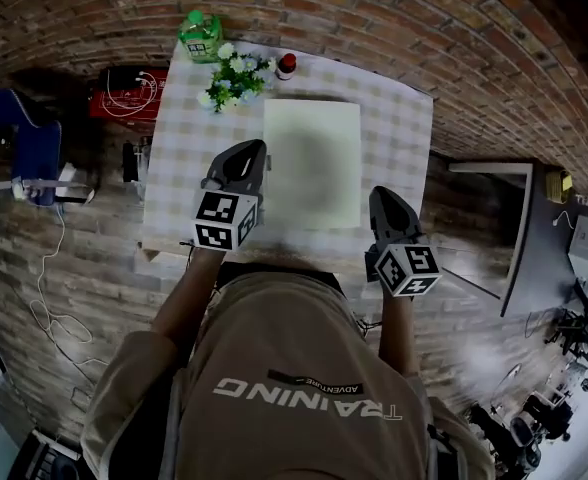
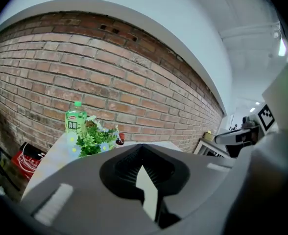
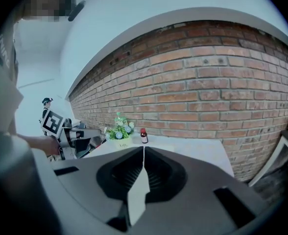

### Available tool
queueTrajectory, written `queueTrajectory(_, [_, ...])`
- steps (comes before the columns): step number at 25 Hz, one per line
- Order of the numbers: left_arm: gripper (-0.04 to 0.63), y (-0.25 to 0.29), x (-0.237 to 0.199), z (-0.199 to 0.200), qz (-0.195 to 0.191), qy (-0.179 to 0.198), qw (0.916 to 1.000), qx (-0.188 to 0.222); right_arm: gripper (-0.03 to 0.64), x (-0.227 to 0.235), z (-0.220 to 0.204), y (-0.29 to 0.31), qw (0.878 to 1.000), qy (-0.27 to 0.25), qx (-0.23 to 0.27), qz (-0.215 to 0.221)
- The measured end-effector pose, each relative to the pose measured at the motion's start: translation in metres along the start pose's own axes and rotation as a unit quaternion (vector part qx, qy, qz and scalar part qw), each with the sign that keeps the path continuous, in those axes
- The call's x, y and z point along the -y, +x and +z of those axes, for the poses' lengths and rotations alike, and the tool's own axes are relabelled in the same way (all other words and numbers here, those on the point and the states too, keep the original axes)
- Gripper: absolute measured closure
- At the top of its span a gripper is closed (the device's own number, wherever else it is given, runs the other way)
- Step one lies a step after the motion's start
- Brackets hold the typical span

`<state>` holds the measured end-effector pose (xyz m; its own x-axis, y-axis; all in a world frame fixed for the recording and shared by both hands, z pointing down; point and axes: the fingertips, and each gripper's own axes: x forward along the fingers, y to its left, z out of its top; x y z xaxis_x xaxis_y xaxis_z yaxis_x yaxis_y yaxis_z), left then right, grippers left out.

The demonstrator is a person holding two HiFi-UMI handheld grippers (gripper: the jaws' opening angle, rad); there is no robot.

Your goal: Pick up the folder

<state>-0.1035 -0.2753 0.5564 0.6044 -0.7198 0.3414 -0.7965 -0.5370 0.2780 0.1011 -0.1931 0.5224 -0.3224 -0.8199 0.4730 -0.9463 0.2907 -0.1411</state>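
A pale green folder [image 1: 312, 163] lies flat in the middle of the checked tablecloth [image 1: 394, 118]. My left gripper [image 1: 258, 152] hovers at the folder's left edge, its jaws shut with nothing between them. In the left gripper view the jaws [image 2: 142, 150] meet in a closed line. My right gripper [image 1: 381, 198] hangs by the folder's near right corner, also shut and empty. Its closed tip [image 3: 143, 150] points toward the brick wall in the right gripper view, where the left gripper [image 3: 70, 133] shows at the left.
At the table's far edge stand a green bottle [image 1: 200, 34], a bunch of flowers [image 1: 234, 78] and a small red-capped bottle [image 1: 287, 65]. A red box [image 1: 129, 93] and a blue chair [image 1: 24, 138] are at the left. A dark table [image 1: 519, 228] stands at the right.
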Motion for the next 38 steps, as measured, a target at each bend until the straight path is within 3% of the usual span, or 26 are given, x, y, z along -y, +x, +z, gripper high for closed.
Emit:
queueTrajectory(6, [0.588, -0.009, 0.003, -0.012, 0.047, 0.004, 0.9988, -0.013, 0.606, 0.015, 0.002, 0.027, 0.998, 0.007, 0.002, 0.061])
queueTrajectory(12, [0.588, 0.003, 0.02, 0.001, 0.053, 0.038, 0.9978, -0.012, 0.606, 0.054, -0.029, 0.05, 0.996, -0.002, -0.019, 0.087])
queueTrajectory(15, [0.588, 0.009, 0.022, 0.01, 0.059, 0.033, 0.9976, -0.014, 0.606, 0.075, -0.048, 0.061, 0.994, 0.025, -0.034, 0.103])
queueTrajectory(18, [0.588, 0.022, 0.024, 0.007, 0.064, 0.023, 0.9976, -0.014, 0.606, 0.096, -0.055, 0.073, 0.993, 0.018, -0.045, 0.111])
queueTrajectory(26, [0.588, 0.031, 0.009, -0.062, 0.052, -0.016, 0.9929, -0.106, 0.606, 0.075, -0.079, 0.099, 0.987, 0.036, -0.091, 0.13])
queueTrajectory(29, [0.576, 0.04, 0.013, -0.084, 0.018, -0.041, 0.9898, -0.135, 0.6, 0.077, -0.095, 0.099, 0.983, 0.067, -0.122, 0.124])
queueTrajectory(30, [0.523, 0.045, 0.01, -0.091, 0.01, -0.052, 0.9877, -0.147, 0.536, 0.078, -0.1, 0.101, 0.98, 0.078, -0.136, 0.125])
queueTrajectory(31, [0.456, 0.05, 0.005, -0.096, 0.007, -0.067, 0.9853, -0.157, 0.425, 0.076, -0.105, 0.106, 0.976, 0.091, -0.15, 0.129])
queueTrajectory(32, [0.409, 0.055, -0.002, -0.098, 0.004, -0.085, 0.9829, -0.163, 0.4, 0.073, -0.107, 0.112, 0.972, 0.107, -0.16, 0.134])
queueTrajectory(33, [0.374, 0.059, -0.008, -0.098, 0.002, -0.106, 0.9803, -0.166, 0.392, 0.072, -0.109, 0.115, 0.968, 0.125, -0.167, 0.137])
queueTrajectory(36, [0.356, 0.057, -0.01, -0.117, -0.008, -0.174, 0.9664, -0.189, 0.385, 0.076, -0.134, 0.11, 0.955, 0.183, -0.194, 0.126])
queueTrajectory(38, [0.348, 0.054, -0.008, -0.136, -0.018, -0.195, 0.9562, -0.218, 0.383, 0.08, -0.144, 0.107, 0.949, 0.205, -0.207, 0.123])
